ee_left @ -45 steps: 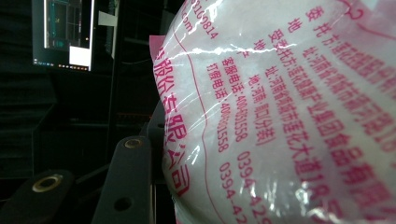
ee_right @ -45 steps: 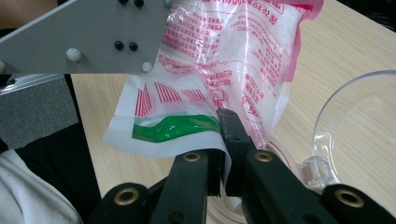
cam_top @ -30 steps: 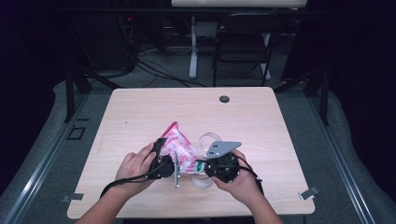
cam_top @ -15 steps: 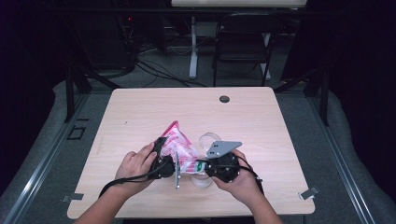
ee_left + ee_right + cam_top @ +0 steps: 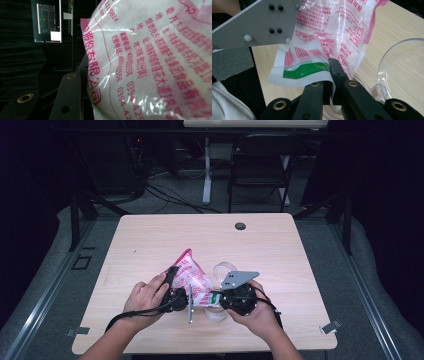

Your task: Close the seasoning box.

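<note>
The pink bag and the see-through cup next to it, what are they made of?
The bag looks like thin glossy plastic film: it crinkles, shines, and white contents show through. The cup seems hard clear plastic, possibly glass: the wooden table shows through it.

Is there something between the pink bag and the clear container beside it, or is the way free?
Nothing visible stands between them. The pink bag is held by both tongs, the right tongs pinching its edge, and the clear container sits open on the table right beside the bag.

Overhead camera faces forward; claw cameras hug the bag (image 5: pixel 192 280).
</note>
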Demonstrator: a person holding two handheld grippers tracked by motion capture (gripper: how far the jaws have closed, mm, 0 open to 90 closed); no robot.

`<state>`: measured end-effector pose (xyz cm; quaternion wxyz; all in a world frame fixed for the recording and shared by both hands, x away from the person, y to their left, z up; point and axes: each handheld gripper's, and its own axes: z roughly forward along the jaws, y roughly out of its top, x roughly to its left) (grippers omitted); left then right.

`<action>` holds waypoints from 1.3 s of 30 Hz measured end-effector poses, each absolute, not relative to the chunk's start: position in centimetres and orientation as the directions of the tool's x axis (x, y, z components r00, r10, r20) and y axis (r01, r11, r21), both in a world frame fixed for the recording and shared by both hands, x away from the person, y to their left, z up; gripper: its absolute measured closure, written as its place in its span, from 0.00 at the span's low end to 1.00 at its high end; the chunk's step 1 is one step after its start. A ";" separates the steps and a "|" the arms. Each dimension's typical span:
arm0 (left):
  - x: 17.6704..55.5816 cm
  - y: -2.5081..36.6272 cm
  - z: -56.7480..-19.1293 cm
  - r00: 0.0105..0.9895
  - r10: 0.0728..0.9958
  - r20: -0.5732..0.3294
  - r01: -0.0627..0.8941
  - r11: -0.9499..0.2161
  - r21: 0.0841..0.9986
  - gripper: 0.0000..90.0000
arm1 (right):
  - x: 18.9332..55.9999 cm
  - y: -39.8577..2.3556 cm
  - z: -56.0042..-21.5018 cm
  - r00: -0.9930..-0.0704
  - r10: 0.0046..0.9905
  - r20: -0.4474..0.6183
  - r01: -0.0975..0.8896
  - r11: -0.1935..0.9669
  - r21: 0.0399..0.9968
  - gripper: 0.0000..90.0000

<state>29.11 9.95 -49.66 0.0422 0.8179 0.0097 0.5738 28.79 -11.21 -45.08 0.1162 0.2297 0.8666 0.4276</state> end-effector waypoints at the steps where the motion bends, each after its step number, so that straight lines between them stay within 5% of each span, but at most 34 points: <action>1: 29.1 9.9 -49.6 0.342 0.062 0.938 -0.029 -0.997 0.076 0.65 | 28.8 -11.2 -45.1 -0.868 0.497 -0.006 0.298 0.529 0.794 0.99; 39: 28.6 9.7 -48.7 0.311 0.041 0.950 -0.053 -0.997 0.060 0.69 | 28.6 -11.5 -44.9 -0.865 0.502 -0.018 0.293 0.534 0.793 0.99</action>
